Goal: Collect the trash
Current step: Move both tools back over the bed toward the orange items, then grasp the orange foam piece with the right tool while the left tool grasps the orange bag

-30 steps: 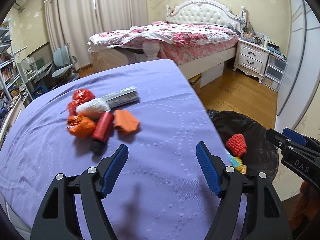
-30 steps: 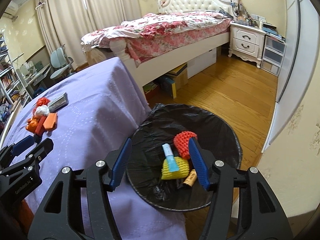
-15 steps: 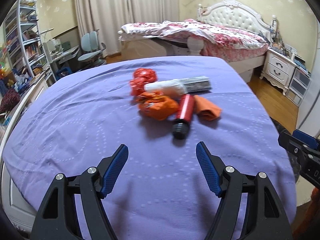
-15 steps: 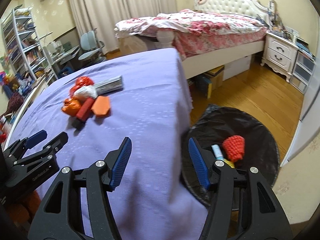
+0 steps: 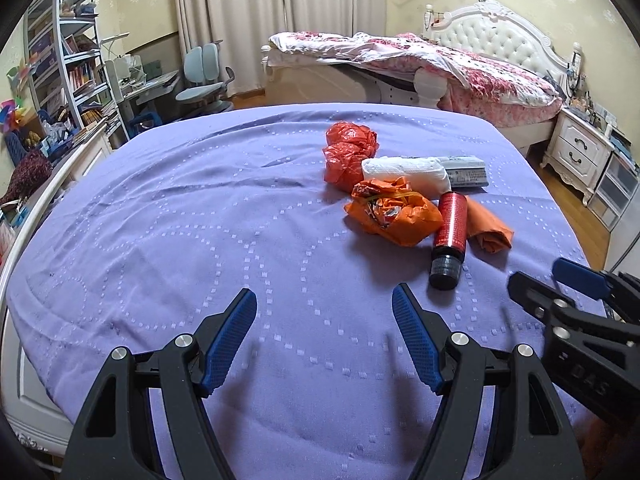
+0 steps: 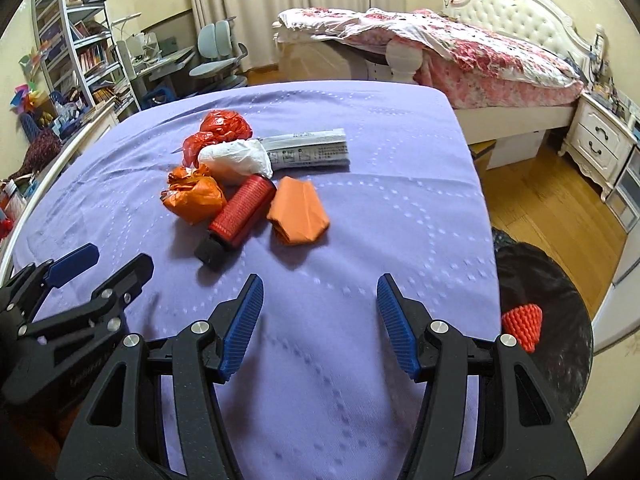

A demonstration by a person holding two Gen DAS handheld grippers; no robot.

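Red and orange crumpled plastic bags (image 5: 390, 210), a red bottle (image 5: 450, 226) and a white tissue wad (image 5: 404, 172) lie clustered on the purple quilted cover (image 5: 180, 220), ahead of the left gripper (image 5: 324, 340) and right gripper (image 6: 318, 320), both part-open and empty, beside a black-lined bin (image 6: 560, 312)

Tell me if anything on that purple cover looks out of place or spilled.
A heap of trash sits on the purple cover: a red bottle lying on its side, crumpled orange bags, a white wad, a folded orange sheet and a printed packet. No spill is visible.
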